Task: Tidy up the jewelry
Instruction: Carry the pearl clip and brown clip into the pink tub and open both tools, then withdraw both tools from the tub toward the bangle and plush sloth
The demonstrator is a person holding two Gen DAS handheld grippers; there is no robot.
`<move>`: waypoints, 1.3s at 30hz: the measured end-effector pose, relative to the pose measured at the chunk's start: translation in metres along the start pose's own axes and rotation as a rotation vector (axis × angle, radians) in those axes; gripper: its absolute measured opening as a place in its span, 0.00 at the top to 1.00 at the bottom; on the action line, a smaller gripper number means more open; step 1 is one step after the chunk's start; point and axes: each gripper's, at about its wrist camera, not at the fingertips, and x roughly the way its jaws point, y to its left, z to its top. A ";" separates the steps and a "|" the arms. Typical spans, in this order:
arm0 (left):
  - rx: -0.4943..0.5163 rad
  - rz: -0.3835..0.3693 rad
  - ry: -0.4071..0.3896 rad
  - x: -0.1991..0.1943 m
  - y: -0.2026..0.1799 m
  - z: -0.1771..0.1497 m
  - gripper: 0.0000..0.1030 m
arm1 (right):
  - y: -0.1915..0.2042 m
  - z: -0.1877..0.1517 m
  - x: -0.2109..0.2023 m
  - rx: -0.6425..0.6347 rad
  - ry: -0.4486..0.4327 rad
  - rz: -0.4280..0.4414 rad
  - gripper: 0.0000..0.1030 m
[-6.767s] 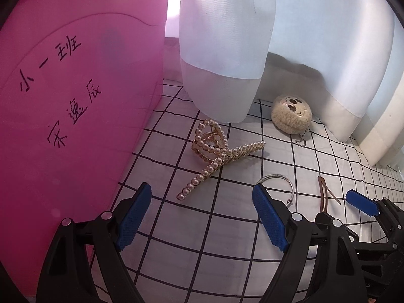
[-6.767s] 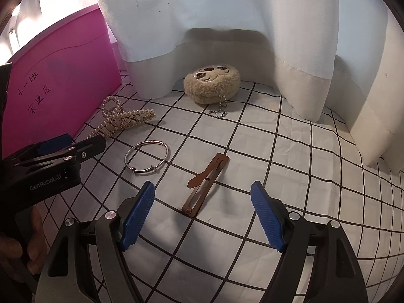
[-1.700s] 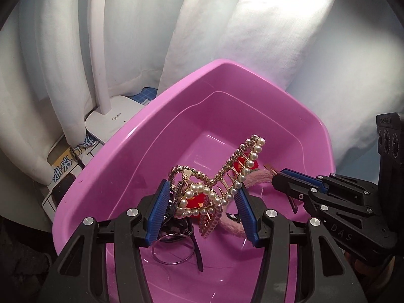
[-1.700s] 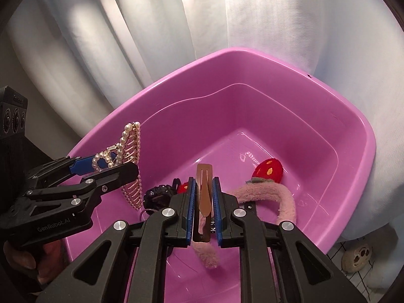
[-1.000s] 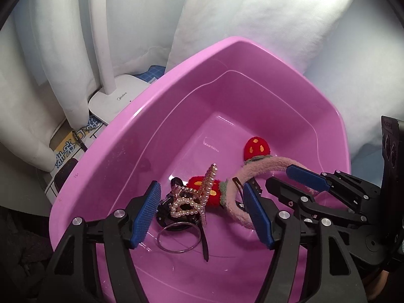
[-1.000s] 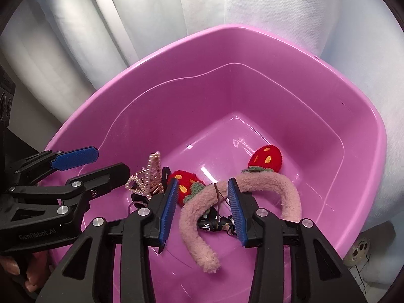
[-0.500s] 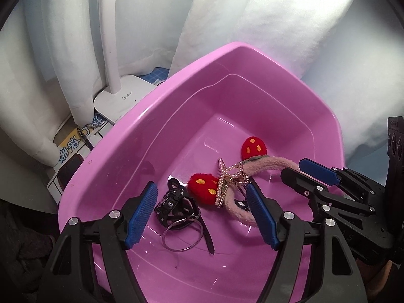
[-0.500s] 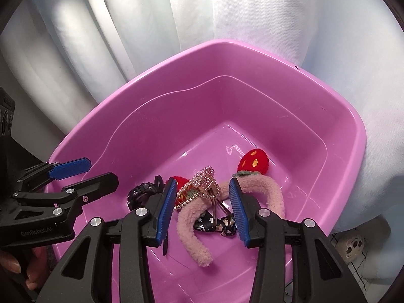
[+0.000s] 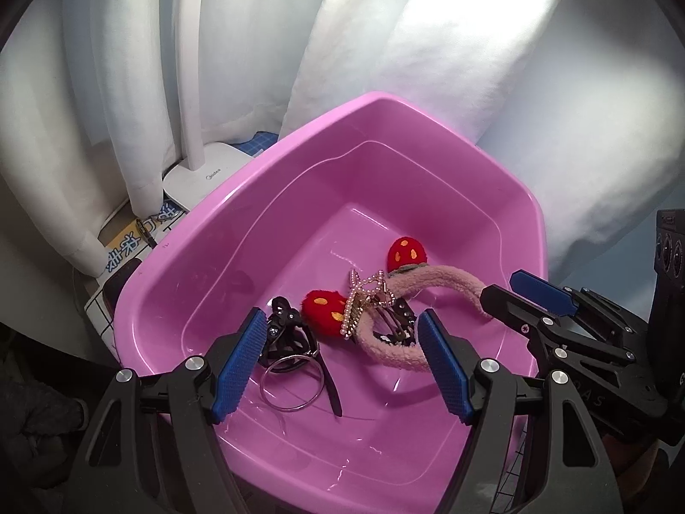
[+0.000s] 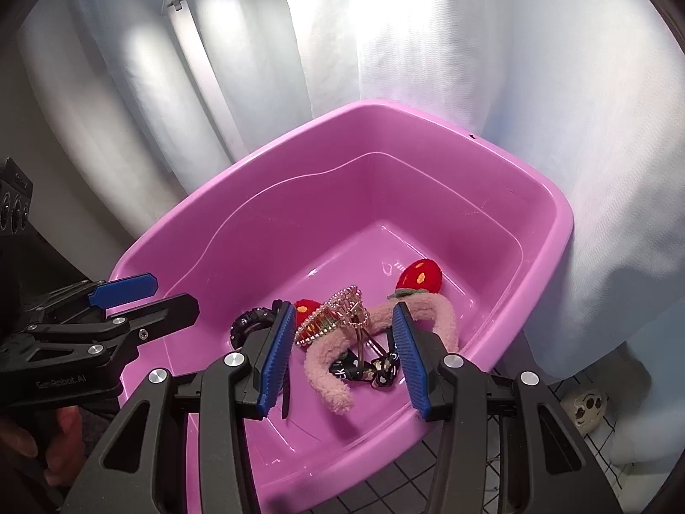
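A pink plastic tub [image 9: 428,137] [image 10: 535,197] holds the jewelry. Inside lie a pearl hair claw [image 9: 364,300] [image 10: 334,315], a fuzzy pink headband with red strawberries [image 9: 402,282] [image 10: 428,312], a silver bangle [image 9: 293,381], black clips [image 9: 282,321] and a brown hair clip [image 10: 368,345] partly under the claw. My left gripper [image 9: 338,364] is open and empty above the tub's near side. My right gripper [image 10: 342,360] is open and empty above the tub, and shows at the right of the left wrist view [image 9: 526,295].
White curtains [image 9: 428,43] hang behind the tub. A white lamp base [image 9: 201,175] and a box stand to the tub's left. A plush face charm [image 10: 586,402] lies on the checked cloth at lower right of the right wrist view.
Both grippers opened and dropped the pearl claw and the brown clip into the tub. Since then both have drawn back and up a little, and the claw has settled on the headband.
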 end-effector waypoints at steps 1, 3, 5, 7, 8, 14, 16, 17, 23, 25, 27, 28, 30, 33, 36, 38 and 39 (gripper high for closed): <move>0.003 0.001 -0.005 -0.003 -0.003 -0.003 0.30 | -0.001 -0.002 -0.005 0.002 -0.007 0.002 0.54; 0.009 0.000 -0.014 -0.010 -0.009 -0.010 0.30 | -0.004 -0.009 -0.015 0.007 -0.022 0.011 0.51; 0.019 0.009 -0.037 -0.019 -0.016 -0.019 0.30 | -0.007 -0.017 -0.026 0.011 -0.046 0.018 0.50; 0.030 0.024 -0.059 -0.027 -0.024 -0.029 0.29 | -0.010 -0.029 -0.039 0.017 -0.073 0.031 0.49; 0.032 0.033 -0.071 -0.031 -0.028 -0.035 0.28 | -0.013 -0.035 -0.047 0.019 -0.089 0.040 0.48; 0.038 0.068 -0.173 -0.062 -0.059 -0.075 0.23 | -0.040 -0.084 -0.097 0.026 -0.206 0.060 0.43; 0.045 0.083 -0.211 -0.071 -0.074 -0.090 0.20 | -0.053 -0.107 -0.113 0.034 -0.237 0.052 0.40; 0.050 0.088 -0.226 -0.075 -0.081 -0.096 0.18 | -0.060 -0.118 -0.120 0.040 -0.245 0.047 0.39; 0.054 0.085 -0.266 -0.082 -0.131 -0.142 0.14 | -0.118 -0.186 -0.145 0.088 -0.238 -0.005 0.39; 0.063 0.090 -0.253 -0.077 -0.147 -0.159 0.11 | -0.136 -0.204 -0.146 0.108 -0.227 -0.026 0.39; 0.088 0.109 -0.229 -0.069 -0.163 -0.175 0.10 | -0.153 -0.222 -0.145 0.124 -0.216 -0.038 0.39; 0.103 0.119 -0.212 -0.065 -0.170 -0.182 0.10 | -0.160 -0.230 -0.144 0.135 -0.209 -0.049 0.39; 0.128 0.132 -0.169 -0.053 -0.181 -0.195 0.10 | -0.172 -0.243 -0.143 0.164 -0.190 -0.068 0.39; 0.150 0.127 -0.110 -0.038 -0.190 -0.208 0.10 | -0.187 -0.259 -0.146 0.200 -0.178 -0.090 0.39; 0.185 0.116 -0.087 -0.025 -0.196 -0.212 0.10 | -0.196 -0.266 -0.147 0.212 -0.169 -0.130 0.39; 0.208 0.105 -0.086 -0.016 -0.199 -0.211 0.10 | -0.201 -0.268 -0.144 0.230 -0.160 -0.148 0.39; 0.213 0.102 -0.082 -0.011 -0.200 -0.210 0.10 | -0.205 -0.271 -0.144 0.249 -0.151 -0.154 0.39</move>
